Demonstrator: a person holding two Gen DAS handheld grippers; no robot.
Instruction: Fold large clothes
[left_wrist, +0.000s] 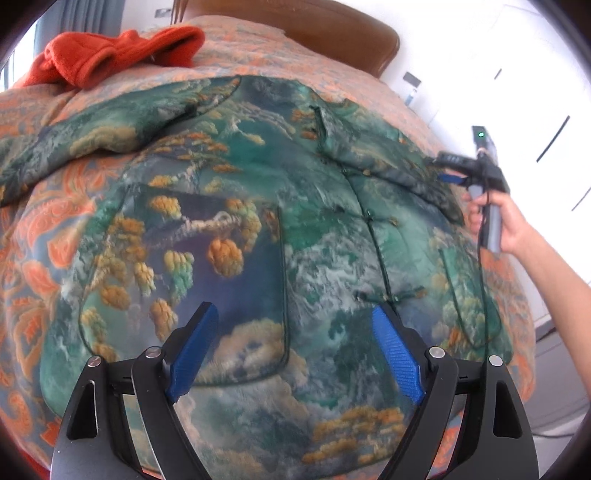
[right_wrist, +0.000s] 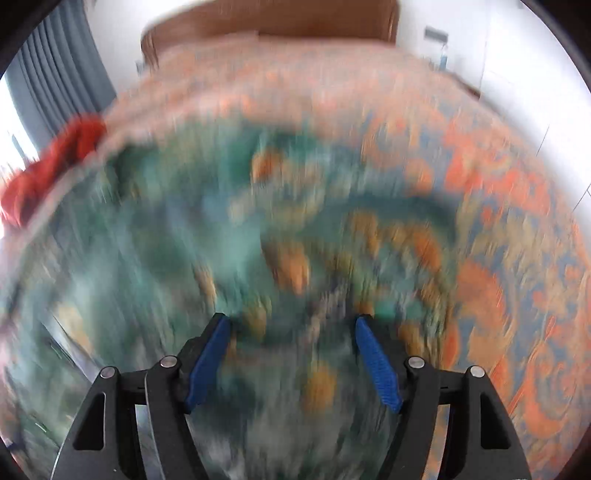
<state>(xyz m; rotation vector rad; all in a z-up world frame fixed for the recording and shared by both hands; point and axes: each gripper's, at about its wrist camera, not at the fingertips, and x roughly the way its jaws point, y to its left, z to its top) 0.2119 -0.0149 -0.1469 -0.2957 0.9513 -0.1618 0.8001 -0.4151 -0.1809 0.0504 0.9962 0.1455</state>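
Only left wrist shows hand (left_wrist: 506, 221), right wrist blurs jacket (right_wrist: 221, 240).

hand-held gripper (left_wrist: 293, 312): black frame | blue ribbed pads (left_wrist: 397, 356) | silver screws | bare forearm (left_wrist: 546, 258)

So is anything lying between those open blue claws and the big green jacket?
Nothing visible. The left gripper hangs open right above the jacket, which lies spread on the bed. The red garment sits apart, near the headboard.

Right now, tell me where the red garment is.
In the left wrist view the red garment lies bunched at the upper left on the patterned bedspread, beyond the green jacket's sleeve.
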